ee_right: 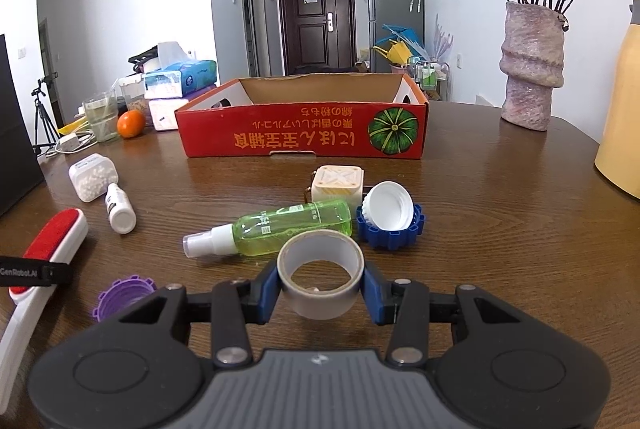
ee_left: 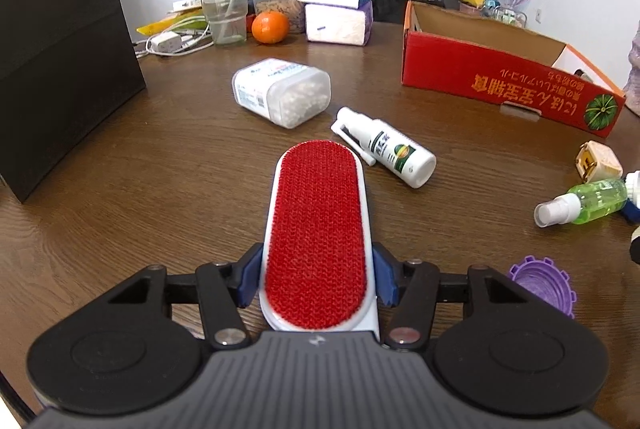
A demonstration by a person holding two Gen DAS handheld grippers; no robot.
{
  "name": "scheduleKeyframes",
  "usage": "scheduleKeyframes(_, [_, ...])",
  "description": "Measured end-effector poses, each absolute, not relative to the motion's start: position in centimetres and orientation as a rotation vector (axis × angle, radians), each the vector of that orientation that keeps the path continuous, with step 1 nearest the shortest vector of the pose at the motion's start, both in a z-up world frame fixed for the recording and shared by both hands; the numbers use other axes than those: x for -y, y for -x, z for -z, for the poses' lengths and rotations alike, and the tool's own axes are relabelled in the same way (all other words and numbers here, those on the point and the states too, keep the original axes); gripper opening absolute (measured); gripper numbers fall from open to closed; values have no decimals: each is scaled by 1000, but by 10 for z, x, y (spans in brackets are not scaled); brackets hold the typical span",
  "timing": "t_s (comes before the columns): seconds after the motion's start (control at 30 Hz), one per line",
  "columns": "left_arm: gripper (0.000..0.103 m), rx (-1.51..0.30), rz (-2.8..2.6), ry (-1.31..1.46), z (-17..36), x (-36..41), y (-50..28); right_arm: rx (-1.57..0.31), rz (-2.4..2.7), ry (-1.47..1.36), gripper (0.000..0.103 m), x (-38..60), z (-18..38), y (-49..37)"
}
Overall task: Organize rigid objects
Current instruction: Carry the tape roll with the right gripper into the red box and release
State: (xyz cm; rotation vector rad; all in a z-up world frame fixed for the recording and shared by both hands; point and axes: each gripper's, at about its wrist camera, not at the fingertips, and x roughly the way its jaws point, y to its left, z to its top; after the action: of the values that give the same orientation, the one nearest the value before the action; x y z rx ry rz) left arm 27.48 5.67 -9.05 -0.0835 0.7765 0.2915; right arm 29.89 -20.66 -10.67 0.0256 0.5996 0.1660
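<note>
My left gripper (ee_left: pixel 316 281) is shut on a red-and-white lint brush (ee_left: pixel 316 229), also seen in the right wrist view (ee_right: pixel 52 249). My right gripper (ee_right: pixel 320 293) is shut on a roll of grey tape (ee_right: pixel 320 269). The open red cardboard box (ee_right: pixel 304 133) stands beyond, also in the left wrist view (ee_left: pixel 500 77). On the table lie a green spray bottle (ee_right: pixel 280 229), a white spray bottle (ee_left: pixel 388 149), a clear container of white beads (ee_left: pixel 284 93), a beige cube (ee_right: pixel 338 185), a white cap (ee_right: pixel 388 207) in a blue gear ring (ee_right: pixel 400 233), and a purple gear ring (ee_right: pixel 120 295).
A black box (ee_left: pixel 60 41) stands at the left. Tissue packs (ee_left: pixel 340 9), an orange (ee_left: pixel 270 27), a plastic cup (ee_left: pixel 224 15) and chargers crowd the far side. A vase of dried roses (ee_right: pixel 532 77) and a yellow jug (ee_right: pixel 620 101) stand at the right.
</note>
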Motion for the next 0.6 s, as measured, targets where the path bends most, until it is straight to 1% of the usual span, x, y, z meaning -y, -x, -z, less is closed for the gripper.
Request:
scheduleKeyframes(0.27, [56,-722,-279,81,66,-58,-266,-578,-159,-29,42,205,100,-295])
scheduleKeyframes(0.6, [56,-652,-217,78,30,-49,-265,-526,-164,-38,42,197,75,-293])
